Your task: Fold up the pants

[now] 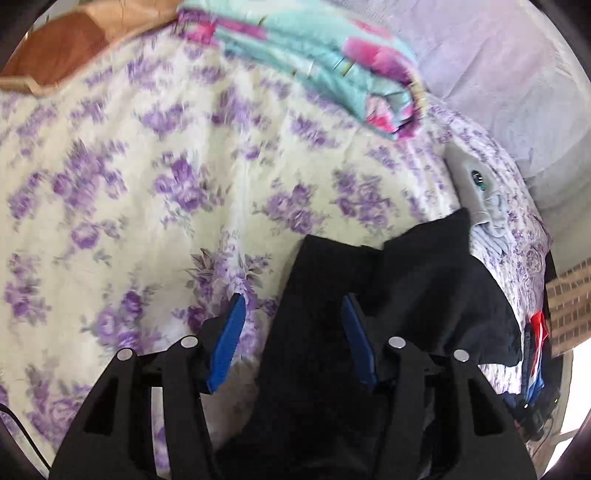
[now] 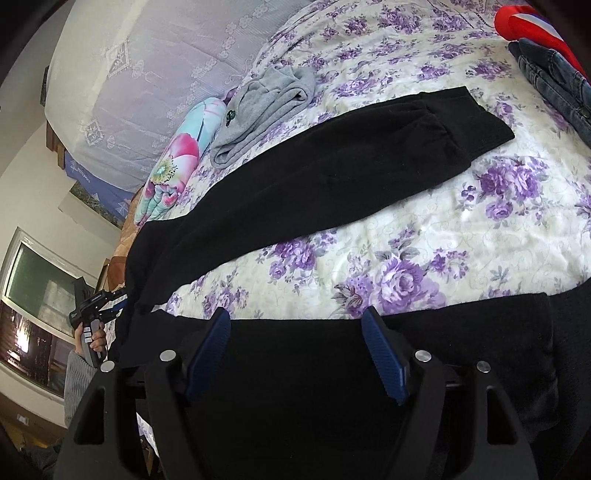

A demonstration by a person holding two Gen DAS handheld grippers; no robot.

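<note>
Black pants [image 2: 332, 173] lie spread on a bed with a purple-flowered sheet [image 2: 424, 240]. One leg stretches toward the far right; the other leg [image 2: 461, 332] runs along the near edge under my right gripper [image 2: 295, 317], which is open just above the fabric. In the left wrist view the pants [image 1: 406, 288] lie below my left gripper [image 1: 293, 299], which is open over the waist end. The left gripper also shows in the right wrist view [image 2: 99, 306] at the far left.
A grey garment [image 2: 266, 107] and a folded turquoise-pink quilt [image 1: 314, 62] lie further up the bed. Jeans [image 2: 554, 88] and a red item [image 2: 524, 22] sit at the far right. A wooden headboard [image 1: 55, 55] stands behind.
</note>
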